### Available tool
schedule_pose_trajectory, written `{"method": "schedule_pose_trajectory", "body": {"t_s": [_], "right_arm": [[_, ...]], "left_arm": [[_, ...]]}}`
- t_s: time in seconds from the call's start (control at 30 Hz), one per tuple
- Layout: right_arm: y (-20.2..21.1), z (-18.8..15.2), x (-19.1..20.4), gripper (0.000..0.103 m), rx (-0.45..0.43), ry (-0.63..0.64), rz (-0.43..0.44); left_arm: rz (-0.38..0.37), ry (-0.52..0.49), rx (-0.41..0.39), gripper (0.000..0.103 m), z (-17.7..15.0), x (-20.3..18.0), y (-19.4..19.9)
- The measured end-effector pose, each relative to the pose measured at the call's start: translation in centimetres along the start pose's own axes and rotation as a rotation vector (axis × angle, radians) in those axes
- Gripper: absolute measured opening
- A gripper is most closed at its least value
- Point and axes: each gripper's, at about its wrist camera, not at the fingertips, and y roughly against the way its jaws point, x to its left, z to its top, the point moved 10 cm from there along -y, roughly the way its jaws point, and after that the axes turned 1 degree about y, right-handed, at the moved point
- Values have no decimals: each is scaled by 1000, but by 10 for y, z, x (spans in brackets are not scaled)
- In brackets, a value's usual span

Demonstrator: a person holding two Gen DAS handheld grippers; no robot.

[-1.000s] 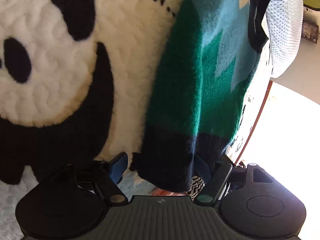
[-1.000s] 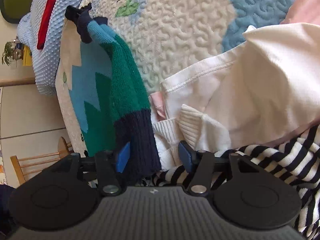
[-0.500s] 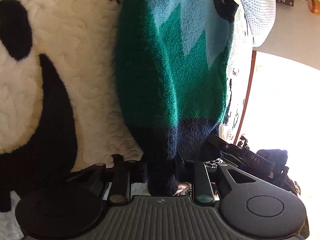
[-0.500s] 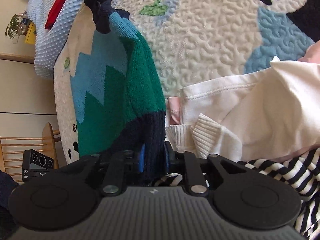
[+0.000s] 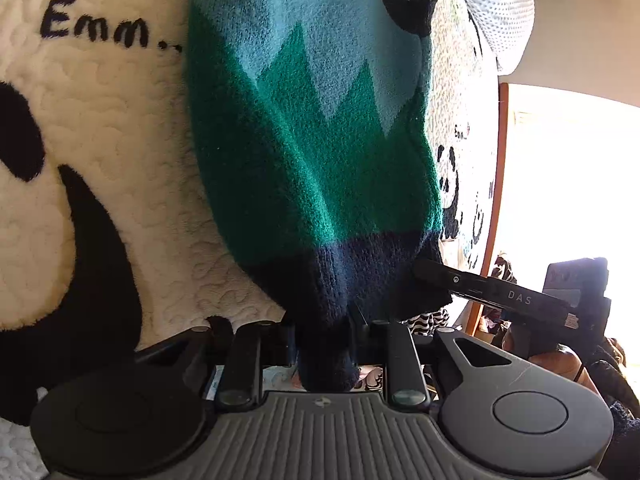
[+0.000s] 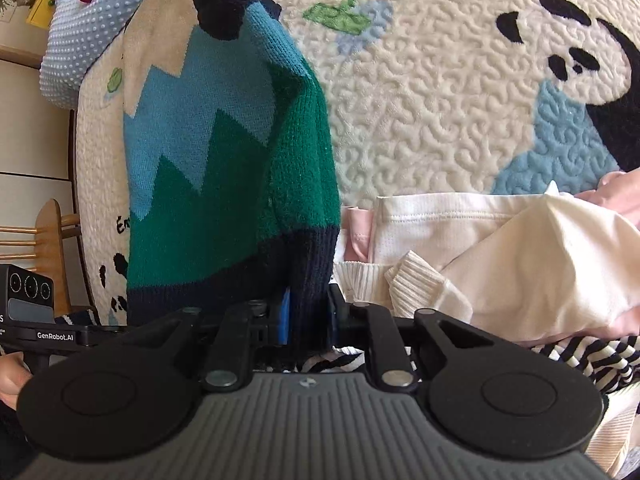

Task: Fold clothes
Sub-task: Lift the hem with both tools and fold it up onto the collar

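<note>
**Sweater pinched at its navy hem by both grippers**

Sweater [image 5: 312, 152] is a fuzzy knit, banded in jagged zigzags: cream at the top in the right wrist view, then light blue, then deep green, ending in a ribbed navy hem. It lies spread on a quilted blanket [image 5: 132, 128] near the blanket's edge, its dark neckline at the far end and the hem toward both cameras.

The left gripper [image 5: 324, 344] has its jaws pressed together on a bunched fold of the navy hem, which bulges out between the black fingers. The right gripper [image 6: 308, 316] is likewise clamped on the hem's ribbed edge, blue pads squeezing the knit from both sides. In the left wrist view the other tool's black body shows just beside the hem's corner.

The blanket is cream, plush, stitched in a wormy, puckered pattern, with black-and-white pandas, pale blue patches and the lettering "Emm...".

Just beside the sweater, in the right wrist view, a pile of clothes [image 6: 520, 248] lies on the blanket: smooth white fabric with stitched seams, a ribbed cream cuff, a bit of pink, and black-and-white stripes nearest the camera. A pale blue dotted cushion [image 6: 88, 32] sits beyond the neckline.
</note>
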Motion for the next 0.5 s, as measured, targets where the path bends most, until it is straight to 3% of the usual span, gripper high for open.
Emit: {"method": "schedule_pose_trajectory", "body": {"t_s": [0.27, 0.5], "right_arm": [[18, 10, 16, 18, 8, 30, -37], [44, 37, 42, 18, -14, 33, -65]], "left_arm": [[-16, 32, 10, 24, 18, 15, 29], [-58, 89, 43, 24, 36, -6, 38]]}}
